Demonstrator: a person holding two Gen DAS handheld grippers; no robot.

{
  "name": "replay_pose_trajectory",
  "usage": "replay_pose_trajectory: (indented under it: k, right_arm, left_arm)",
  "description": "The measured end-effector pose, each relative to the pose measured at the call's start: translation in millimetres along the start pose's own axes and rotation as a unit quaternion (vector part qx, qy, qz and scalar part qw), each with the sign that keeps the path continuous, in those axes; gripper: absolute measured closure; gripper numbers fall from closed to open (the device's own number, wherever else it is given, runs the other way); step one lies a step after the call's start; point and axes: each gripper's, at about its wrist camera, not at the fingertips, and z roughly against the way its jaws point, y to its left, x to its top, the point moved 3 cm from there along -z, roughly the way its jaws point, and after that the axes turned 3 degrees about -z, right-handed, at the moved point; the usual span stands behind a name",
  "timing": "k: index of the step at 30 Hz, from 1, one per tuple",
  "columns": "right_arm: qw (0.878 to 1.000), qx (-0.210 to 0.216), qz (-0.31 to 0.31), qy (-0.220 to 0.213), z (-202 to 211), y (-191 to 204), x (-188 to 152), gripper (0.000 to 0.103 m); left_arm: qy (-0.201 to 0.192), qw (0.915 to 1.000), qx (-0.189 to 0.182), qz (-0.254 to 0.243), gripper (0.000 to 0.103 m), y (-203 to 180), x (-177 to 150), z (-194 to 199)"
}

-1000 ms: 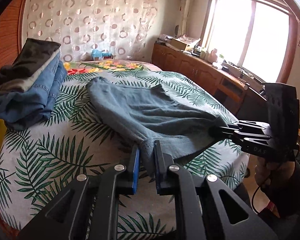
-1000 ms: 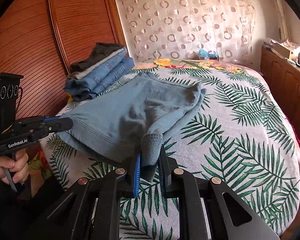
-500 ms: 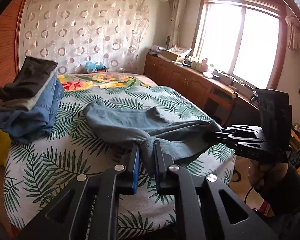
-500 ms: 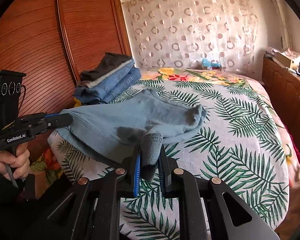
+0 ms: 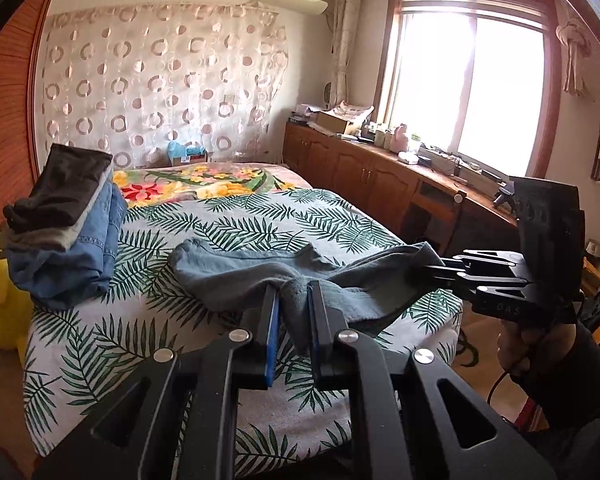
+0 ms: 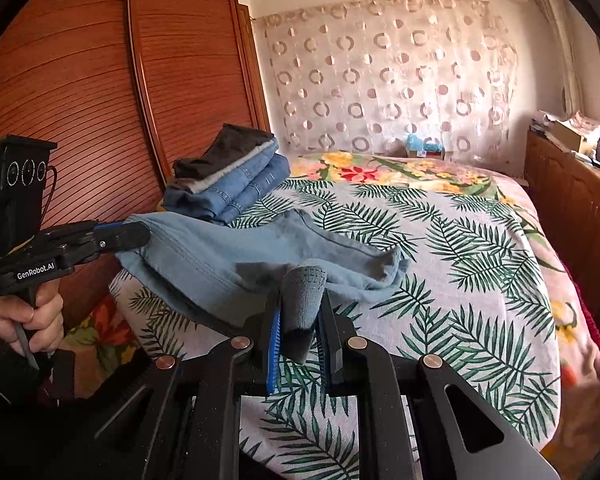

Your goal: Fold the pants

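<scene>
Two tongs, left and right, each clamp one pair of pants; one folded stack beside.

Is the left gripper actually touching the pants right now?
Touching. In the left wrist view, the left gripper has a fold of the grey-blue pants pinched between its blue pads; the right wrist view shows its tips meeting the waistband edge.

Probably a home bedroom: bed, wardrobe, curtained window.
</scene>
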Motion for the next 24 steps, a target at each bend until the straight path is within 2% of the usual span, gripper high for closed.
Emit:
replay_pose_trajectory:
  k: [9,20,24]
  right_arm:
    - [1.0,0.002,0.007,-0.007,-2.3,-0.9,-2.7,0.088]
    - [1.0,-0.005,-0.013,0.025,-42.4,-14.4,-14.7,0.088]
    - [0.999,-0.008,-0.023,0.032,-56.4,-19.9,-14.1,0.088]
  left_arm:
    - [0.002,1.0,-0.003,-0.006,0.09,-1.2,-0.7,-1.6]
    - [0.057,0.9981,-0.009,0.021,0.09,11.3,-27.8,-38.2]
    - [0.062,0.9977,-0.007,0.026,0.089,14.6,-31.5,-43.9]
